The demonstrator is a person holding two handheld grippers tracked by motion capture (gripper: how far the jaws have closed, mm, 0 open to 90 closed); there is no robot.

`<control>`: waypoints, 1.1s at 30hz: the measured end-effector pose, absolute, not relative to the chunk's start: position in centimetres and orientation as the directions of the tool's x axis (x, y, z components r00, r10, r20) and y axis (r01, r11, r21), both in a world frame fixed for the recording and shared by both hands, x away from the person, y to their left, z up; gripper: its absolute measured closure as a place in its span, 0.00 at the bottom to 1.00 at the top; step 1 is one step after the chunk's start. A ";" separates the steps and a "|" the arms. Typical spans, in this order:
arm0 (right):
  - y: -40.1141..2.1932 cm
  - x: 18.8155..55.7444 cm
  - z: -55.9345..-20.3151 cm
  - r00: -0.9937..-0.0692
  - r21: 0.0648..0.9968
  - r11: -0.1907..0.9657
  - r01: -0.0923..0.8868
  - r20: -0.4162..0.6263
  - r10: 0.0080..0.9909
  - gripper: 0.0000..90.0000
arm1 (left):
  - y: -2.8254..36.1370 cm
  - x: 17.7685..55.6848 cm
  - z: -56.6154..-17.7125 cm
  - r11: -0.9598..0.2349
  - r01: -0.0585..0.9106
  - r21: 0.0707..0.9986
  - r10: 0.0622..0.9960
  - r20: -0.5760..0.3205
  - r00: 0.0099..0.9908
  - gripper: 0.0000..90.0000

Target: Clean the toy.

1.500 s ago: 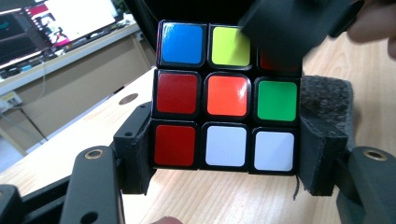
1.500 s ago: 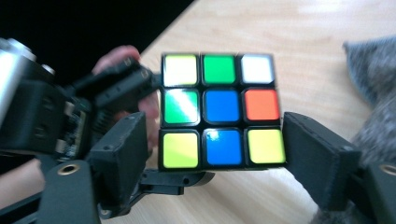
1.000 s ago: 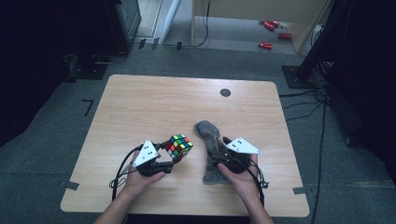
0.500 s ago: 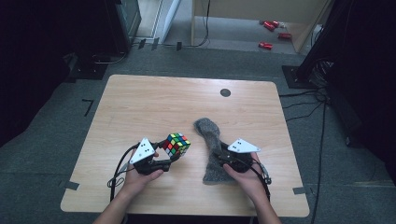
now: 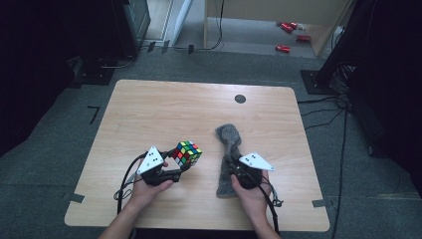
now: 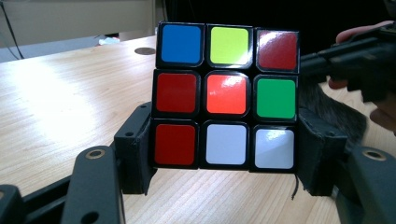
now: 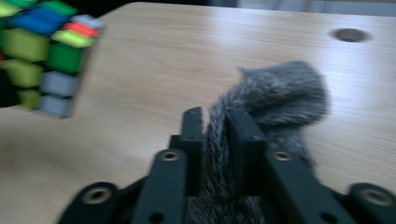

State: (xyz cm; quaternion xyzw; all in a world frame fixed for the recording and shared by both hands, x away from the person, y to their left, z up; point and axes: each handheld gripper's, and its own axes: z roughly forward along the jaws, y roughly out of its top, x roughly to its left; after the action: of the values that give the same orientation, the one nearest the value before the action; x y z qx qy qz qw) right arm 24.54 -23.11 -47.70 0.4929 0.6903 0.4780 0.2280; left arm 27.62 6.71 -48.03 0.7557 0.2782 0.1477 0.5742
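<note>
Forearms come in from the bottom edge of the high view, each hand wrapped around a gripper over the near part of the wooden table. The left gripper points up and to the right and holds the puzzle cube just above the tabletop, left of the middle. The right gripper points toward the grey cloth, which lies as a crumpled strip from the table's middle down to the right hand. Cube and cloth sit near each other but apart.

Left gripper view: both black jaws are clamped on the cube's lower row, one on each side, and the cube stands upright, clear of the wood. The right gripper's dark body shows at the right edge, with the cloth below it.

Right gripper view: the jaws have just been closing and now pinch a narrow fold of the cloth, whose bunched far end rests on the table. The cube hangs blurred at the upper left.
</note>
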 end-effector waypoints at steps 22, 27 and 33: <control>-25.3 26.8 -49.0 -0.748 0.872 0.422 0.248 -0.105 0.656 0.19 | 6.7 27.7 -48.1 -0.191 0.265 0.945 0.570 -0.113 0.814 0.39; -25.9 27.5 -50.7 -0.725 0.830 0.438 0.345 -0.061 0.686 0.19 | 6.6 27.7 -48.2 -0.196 0.262 0.945 0.565 -0.109 0.818 0.39; -25.7 27.7 -51.2 -0.712 0.805 0.438 0.400 -0.028 0.702 0.51 | 6.4 27.6 -48.3 -0.208 0.260 0.943 0.562 -0.103 0.821 0.39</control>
State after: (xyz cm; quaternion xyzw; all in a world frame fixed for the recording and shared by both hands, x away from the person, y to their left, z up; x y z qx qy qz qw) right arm 27.66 -25.73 -51.19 0.3325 0.8280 0.4128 0.1827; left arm 27.63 6.44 -48.29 0.7659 0.2683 0.1324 0.5690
